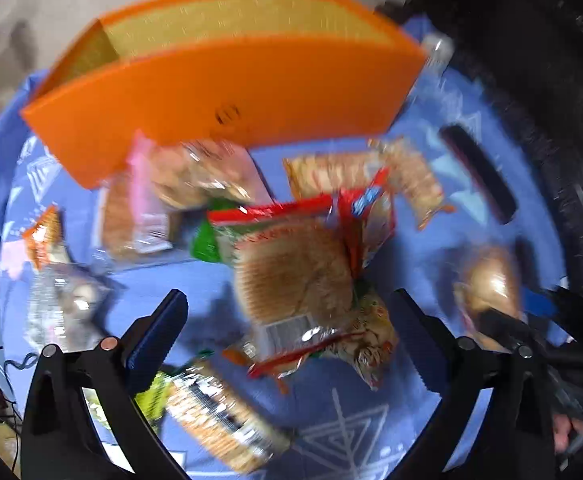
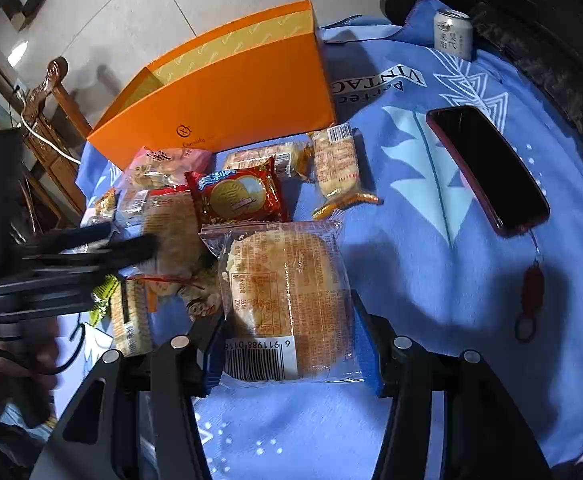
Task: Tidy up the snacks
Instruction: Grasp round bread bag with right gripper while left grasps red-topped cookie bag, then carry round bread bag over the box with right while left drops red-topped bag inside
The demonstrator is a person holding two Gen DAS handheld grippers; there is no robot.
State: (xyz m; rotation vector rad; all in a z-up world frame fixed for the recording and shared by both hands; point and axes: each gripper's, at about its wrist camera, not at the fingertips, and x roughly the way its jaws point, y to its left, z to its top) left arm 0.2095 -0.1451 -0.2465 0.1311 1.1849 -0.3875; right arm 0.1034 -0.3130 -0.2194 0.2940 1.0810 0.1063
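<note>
Right gripper (image 2: pixel 291 344): fingers closed on the clear-wrapped round bun (image 2: pixel 287 300), which lies between them, long axis running straight ahead. Left gripper (image 1: pixel 291 320): fingers spread wide, gripping nothing, poised over a blurred bun packet (image 1: pixel 295 272) just ahead in the heap. Beyond the fingers: one red biscuit pack (image 2: pixel 237 196), roughly a dozen snack packets in all on the blue-covered surface (image 2: pixel 411 260), then one open orange box (image 2: pixel 227 96), one phone (image 2: pixel 487 168), one can (image 2: pixel 453 34) farthest off.
</note>
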